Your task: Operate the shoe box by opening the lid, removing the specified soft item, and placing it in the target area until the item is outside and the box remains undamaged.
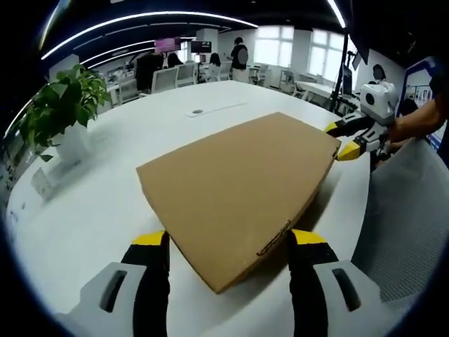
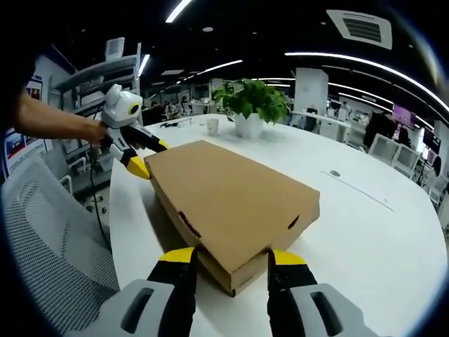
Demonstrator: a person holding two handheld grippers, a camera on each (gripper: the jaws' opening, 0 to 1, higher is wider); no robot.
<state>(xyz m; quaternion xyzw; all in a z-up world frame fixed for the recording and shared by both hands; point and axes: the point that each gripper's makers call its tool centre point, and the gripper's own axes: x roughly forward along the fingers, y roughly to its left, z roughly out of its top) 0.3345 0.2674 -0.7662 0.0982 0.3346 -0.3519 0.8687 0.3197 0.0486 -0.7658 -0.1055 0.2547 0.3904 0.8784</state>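
- The potted plant stood on the white bench, well to the left of the shoe box in the left gripper view.
- The shoe box lay flat on the bench with its lid shut, a plain brown cardboard top facing up.
- The left gripper sat at the box's near corner, its yellow-tipped fingers apart on either side of that corner.
- At the box's far right corner, the right gripper met the edge, its fingers spread around the lid's rim; a hand held it.
- In the right gripper view, the right gripper straddled the box's near corner, fingers apart.
- A grey mesh chair stood just beside the bench, right of the box.
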